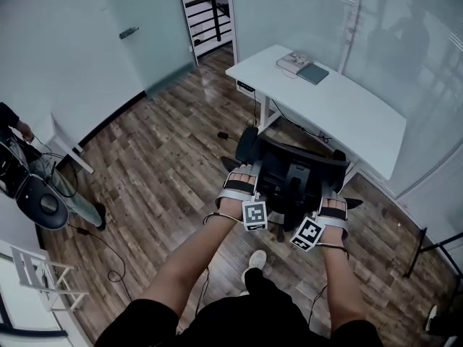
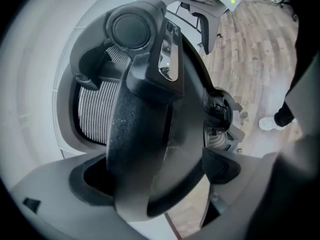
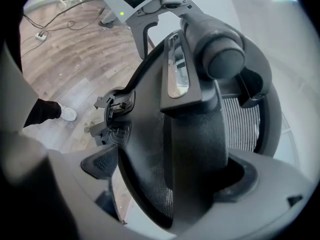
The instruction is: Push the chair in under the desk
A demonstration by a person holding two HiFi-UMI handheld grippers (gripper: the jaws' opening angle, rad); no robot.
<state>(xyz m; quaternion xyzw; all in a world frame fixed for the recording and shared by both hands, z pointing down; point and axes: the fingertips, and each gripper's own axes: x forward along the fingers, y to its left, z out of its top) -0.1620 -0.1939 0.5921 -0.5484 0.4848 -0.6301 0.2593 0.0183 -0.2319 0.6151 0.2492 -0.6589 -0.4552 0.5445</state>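
Squarely behind the job, I had both grippers on the chair back with the desk waiting just beyond. Far out to the left of the left gripper, a person stood among cabled gear, well clear of the path. The left gripper's jaws were clamped on the left side of the chair; in the left gripper view the black padded rim ran up between them, with ribbed mesh on its outer side and plank floor on its inner side. Between the two grippers rose the dark chair back, hiding the seat from the head view.

The right gripper mirrored its partner, jaws closed on the right side of the same rim. Ahead of both grippers, and running off to the right of the right one, lay the white desk, with books at its far end. The chair stood close against the desk's near edge, its back outside. How far the seat had gone under I could not tell.

To do this well, I judged the push should come evenly from both grippers, low and slow, so the chair rolled straight rather than swinging. It looked angled slightly against the desk's edge, so the right side might need a touch more drive. The desk's leg, ahead of the left gripper, was the thing to miss.
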